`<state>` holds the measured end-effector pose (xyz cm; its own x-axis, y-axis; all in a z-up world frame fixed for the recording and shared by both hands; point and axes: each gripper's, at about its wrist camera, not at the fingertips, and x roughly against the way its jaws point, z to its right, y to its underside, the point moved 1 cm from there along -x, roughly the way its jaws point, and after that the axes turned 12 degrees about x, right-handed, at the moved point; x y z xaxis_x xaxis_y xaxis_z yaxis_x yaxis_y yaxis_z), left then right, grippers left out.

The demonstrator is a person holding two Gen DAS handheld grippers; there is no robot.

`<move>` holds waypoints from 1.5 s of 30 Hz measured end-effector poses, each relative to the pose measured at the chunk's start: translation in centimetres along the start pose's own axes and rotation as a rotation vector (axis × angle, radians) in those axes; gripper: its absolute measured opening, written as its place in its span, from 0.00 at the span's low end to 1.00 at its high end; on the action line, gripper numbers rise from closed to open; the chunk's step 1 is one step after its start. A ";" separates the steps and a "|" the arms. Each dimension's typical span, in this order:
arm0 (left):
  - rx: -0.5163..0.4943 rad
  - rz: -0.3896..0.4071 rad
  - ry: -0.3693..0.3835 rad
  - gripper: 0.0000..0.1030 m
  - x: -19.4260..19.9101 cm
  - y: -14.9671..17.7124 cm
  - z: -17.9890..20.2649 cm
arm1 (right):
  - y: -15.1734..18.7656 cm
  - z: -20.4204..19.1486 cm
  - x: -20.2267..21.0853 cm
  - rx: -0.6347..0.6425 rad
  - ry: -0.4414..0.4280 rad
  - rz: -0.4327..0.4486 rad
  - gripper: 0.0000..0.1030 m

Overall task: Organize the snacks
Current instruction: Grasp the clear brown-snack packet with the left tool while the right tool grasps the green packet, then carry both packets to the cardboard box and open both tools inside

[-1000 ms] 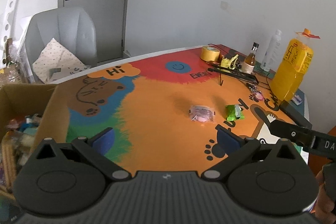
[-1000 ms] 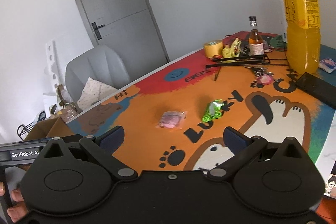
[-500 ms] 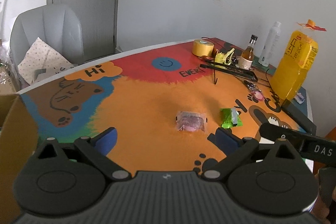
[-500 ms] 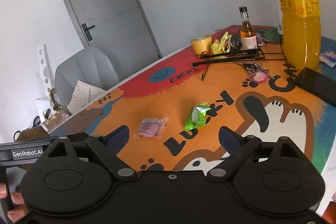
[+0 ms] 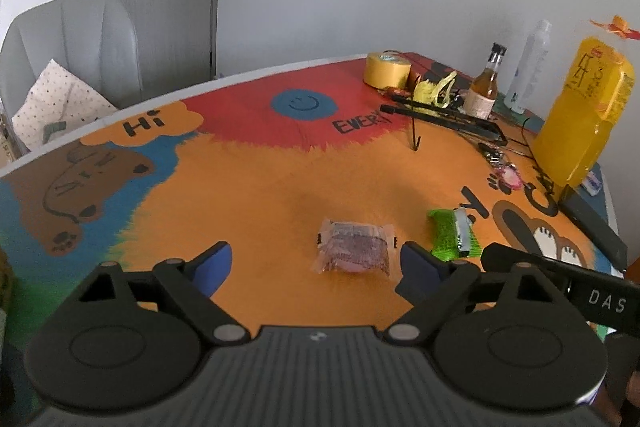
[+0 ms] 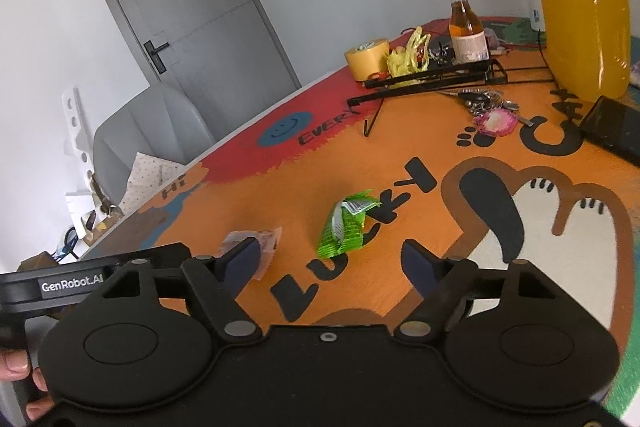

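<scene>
A clear-wrapped pink snack (image 5: 354, 251) lies on the colourful table mat (image 5: 248, 195), with a green snack packet (image 5: 454, 233) just right of it. My left gripper (image 5: 316, 265) is open and empty, close above the mat, the pink snack lying ahead between its fingers, nearer the right one. My right gripper (image 6: 332, 263) is open and empty, with the green packet (image 6: 346, 229) just ahead between its fingers. The pink snack (image 6: 256, 243) is partly hidden behind its left finger.
A large orange juice bottle (image 5: 580, 115), a small glass bottle (image 5: 484, 87), a tape roll (image 5: 386, 69), a black wire rack (image 5: 444, 117), keys (image 5: 504, 173) and a dark phone (image 5: 592, 223) crowd the far right. A grey chair (image 5: 68, 43) stands behind the table.
Both grippers have moved forward and lower toward the two snacks. The left view has swung right, so the cardboard box has left the frame. Both stay open.
</scene>
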<state>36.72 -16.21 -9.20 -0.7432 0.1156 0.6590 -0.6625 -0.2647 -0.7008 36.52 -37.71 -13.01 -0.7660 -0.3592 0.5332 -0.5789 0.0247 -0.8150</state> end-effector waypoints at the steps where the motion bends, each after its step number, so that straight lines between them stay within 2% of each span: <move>1: -0.002 -0.005 -0.002 0.86 -0.5 0.0 0.1 | 0.0 0.2 -0.3 -0.004 -0.003 -0.002 0.74; 6: 0.004 -0.022 0.001 0.82 -2.6 0.3 0.8 | 0.1 1.0 -1.8 -0.018 -0.018 -0.013 0.68; 12: 0.013 -0.026 0.009 0.75 -4.4 0.7 1.4 | 0.2 1.7 -2.8 -0.031 -0.021 -0.023 0.66; 17: 0.043 -0.030 0.007 0.62 -5.6 1.1 1.5 | 0.1 1.8 -3.3 -0.037 -0.023 -0.025 0.65; 19: 0.032 -0.013 0.016 0.56 -5.6 1.2 1.7 | 0.0 1.9 -3.6 -0.039 -0.024 -0.026 0.64; 21: 0.034 -0.013 0.023 0.45 -5.6 1.3 1.8 | 0.0 1.7 -3.8 -0.038 -0.026 -0.027 0.64; 24: 0.044 -0.012 0.014 0.38 -5.2 1.4 1.4 | -0.1 1.4 -4.1 -0.028 -0.021 -0.029 0.62; 32: 0.067 -0.014 -0.020 0.35 -3.1 1.9 -0.9 | -0.7 0.2 -5.4 0.014 -0.002 -0.040 0.60; 35: 0.114 -0.004 -0.041 0.35 -1.9 1.9 -2.2 | -0.8 -0.1 -5.7 0.029 0.015 -0.046 0.45; 37: 0.122 0.006 -0.044 0.35 -0.9 2.0 -2.8 | -0.8 -0.2 -5.8 0.036 0.031 -0.053 0.27; 40: 0.132 0.016 -0.057 0.35 0.3 2.1 -3.8 | -0.5 -0.4 -5.3 0.019 0.000 -0.064 0.22; 45: 0.151 0.029 -0.066 0.35 2.4 2.1 -5.3 | 0.0 -2.7 -3.5 0.046 -0.031 -0.047 0.22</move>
<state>33.06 -11.45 -10.59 -0.7507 0.0439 0.6591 -0.6155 -0.4089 -0.6738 38.42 -33.96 -14.28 -0.7289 -0.3878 0.5642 -0.5998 -0.0358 -0.7994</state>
